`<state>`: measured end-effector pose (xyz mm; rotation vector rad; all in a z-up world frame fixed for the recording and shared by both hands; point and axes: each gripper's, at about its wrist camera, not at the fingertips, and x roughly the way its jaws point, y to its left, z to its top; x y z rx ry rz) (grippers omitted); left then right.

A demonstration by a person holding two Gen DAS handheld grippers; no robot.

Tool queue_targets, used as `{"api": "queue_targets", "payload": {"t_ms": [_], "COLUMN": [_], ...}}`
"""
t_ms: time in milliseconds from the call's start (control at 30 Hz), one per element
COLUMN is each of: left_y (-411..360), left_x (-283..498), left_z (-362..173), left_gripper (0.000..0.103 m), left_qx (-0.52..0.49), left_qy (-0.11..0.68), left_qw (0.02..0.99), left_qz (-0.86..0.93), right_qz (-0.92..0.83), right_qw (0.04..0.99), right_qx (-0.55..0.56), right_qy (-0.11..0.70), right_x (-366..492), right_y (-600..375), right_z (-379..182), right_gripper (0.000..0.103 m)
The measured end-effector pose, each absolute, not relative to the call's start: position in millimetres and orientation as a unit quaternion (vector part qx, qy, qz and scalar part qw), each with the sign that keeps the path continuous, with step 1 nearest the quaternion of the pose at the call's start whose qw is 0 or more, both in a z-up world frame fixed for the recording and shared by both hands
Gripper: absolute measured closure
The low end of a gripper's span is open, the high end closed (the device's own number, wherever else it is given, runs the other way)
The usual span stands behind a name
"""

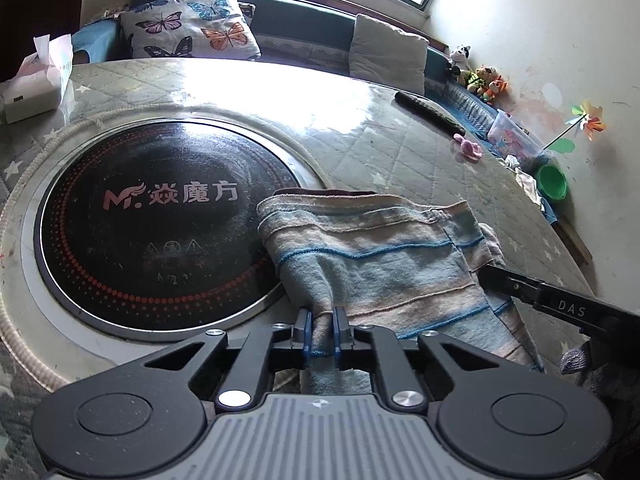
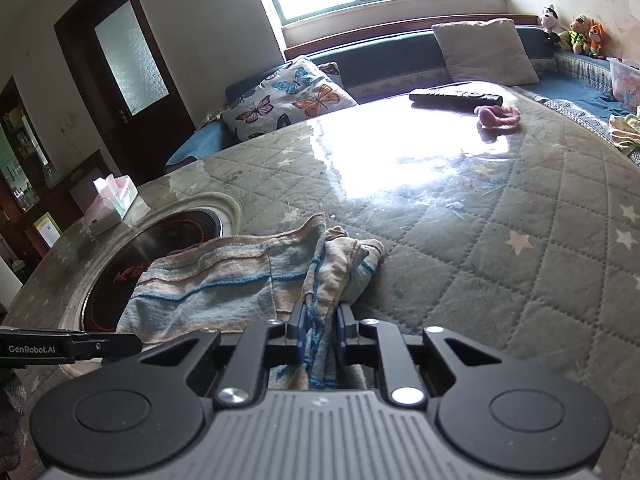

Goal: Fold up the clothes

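A small striped garment (image 1: 380, 256) in faded blue, beige and pink lies on the quilted table cover, its left part over the black round cooktop (image 1: 160, 220). My left gripper (image 1: 322, 330) is shut on the garment's near left edge. My right gripper (image 2: 320, 332) is shut on a bunched fold at the garment's (image 2: 208, 292) right side. The right gripper also shows in the left wrist view (image 1: 496, 276), at the cloth's right edge. The left gripper shows in the right wrist view (image 2: 120, 344), low on the left.
A remote control (image 2: 456, 98) and a pink toy (image 2: 498, 116) lie at the table's far side. A tissue box (image 2: 110, 204) stands at the far left. A sofa with a butterfly cushion (image 1: 192, 24) runs behind the table. A green bowl (image 1: 552, 182) sits at the right.
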<state>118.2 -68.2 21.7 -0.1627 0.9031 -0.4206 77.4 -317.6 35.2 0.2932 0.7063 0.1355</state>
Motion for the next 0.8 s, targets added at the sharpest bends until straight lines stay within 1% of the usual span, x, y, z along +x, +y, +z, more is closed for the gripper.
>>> {"api": "queue_targets", "payload": {"t_ms": [433, 800], "left_y": [-110, -163], "left_x": [115, 138], "left_z": [57, 83], "left_gripper": [0.094, 0.094], "left_qx": [-0.04, -0.017], "left_qy": [0.404, 0.388], "left_qw": [0.885, 0.89], "left_qz": [-0.229, -0.239], "right_qz": [0.055, 0.021], "right_qw": [0.942, 0.954], "right_qx": [0.134, 0.12], "right_qy": [0.304, 0.273], "right_x": [59, 61], "right_y": [-331, -362], "right_z": [73, 103], "right_gripper": [0.09, 0.091]}}
